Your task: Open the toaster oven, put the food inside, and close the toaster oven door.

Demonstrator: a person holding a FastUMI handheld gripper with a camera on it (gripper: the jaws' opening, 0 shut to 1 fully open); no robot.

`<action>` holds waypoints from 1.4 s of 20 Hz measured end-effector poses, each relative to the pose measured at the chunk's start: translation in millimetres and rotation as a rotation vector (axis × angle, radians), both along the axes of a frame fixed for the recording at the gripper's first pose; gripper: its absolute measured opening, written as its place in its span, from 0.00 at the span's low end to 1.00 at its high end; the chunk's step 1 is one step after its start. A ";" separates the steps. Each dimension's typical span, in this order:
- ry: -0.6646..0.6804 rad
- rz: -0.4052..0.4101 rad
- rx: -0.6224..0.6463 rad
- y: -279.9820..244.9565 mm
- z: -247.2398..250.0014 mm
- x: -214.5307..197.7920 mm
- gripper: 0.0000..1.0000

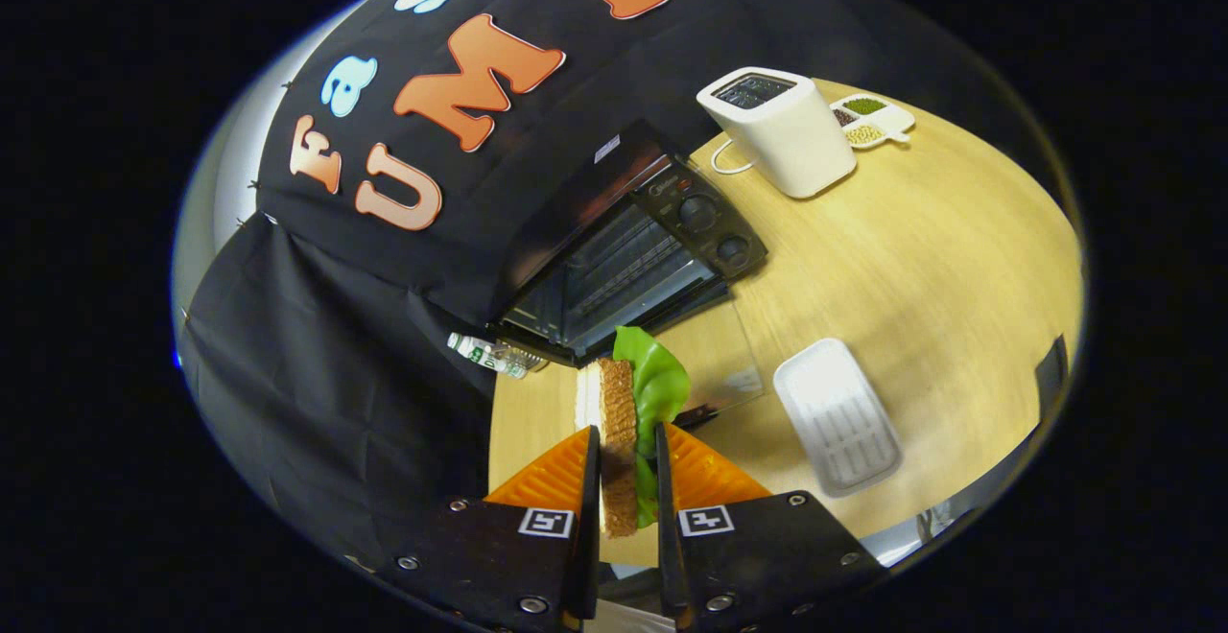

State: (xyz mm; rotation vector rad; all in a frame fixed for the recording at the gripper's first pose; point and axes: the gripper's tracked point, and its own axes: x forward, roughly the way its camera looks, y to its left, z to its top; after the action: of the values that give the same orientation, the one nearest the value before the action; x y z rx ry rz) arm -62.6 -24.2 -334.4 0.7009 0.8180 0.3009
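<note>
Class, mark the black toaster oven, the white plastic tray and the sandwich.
Black toaster oven (628,273): gripper view, on its open cavity.
White plastic tray (837,416): gripper view, on its ridged floor.
Sandwich (620,403): gripper view, on the bread crust.

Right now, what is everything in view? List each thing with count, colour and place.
sandwich: one, brown bread with green lettuce, held between the fingers.
toaster oven: one, black, door open, beyond the sandwich.
glass door: one, clear, lying flat ahead of the oven.
toaster: one, white, beyond the oven.
divided dish: one, white, green and yellow contents, beside the toaster.
tray: one, white, beside the glass door.
bottle: one, clear, lying beside the oven.
table: one, light wood.
gripper: one, closed on the sandwich.
</note>
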 end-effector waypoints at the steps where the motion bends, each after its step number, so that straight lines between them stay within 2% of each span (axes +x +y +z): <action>1: -0.006 -0.030 0.028 10.7 -1.6 2.1 0.26; 5: -0.032 -0.166 0.116 41.8 -4.7 17.7 0.26; 11: -0.094 -0.364 0.269 76.6 -3.7 64.1 0.26; 17: -0.135 -0.553 0.245 75.1 -30.1 119.1 0.25; 23: -0.124 -0.673 0.310 86.5 -50.2 176.9 0.25; 26: -0.100 -0.692 0.285 93.6 -65.6 193.8 0.26; 28: -0.078 -0.690 0.285 99.1 -73.9 200.9 0.30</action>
State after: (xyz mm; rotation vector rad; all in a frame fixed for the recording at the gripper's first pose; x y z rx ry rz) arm 138.3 74.9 -408.3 1.1828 0.4215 -0.1841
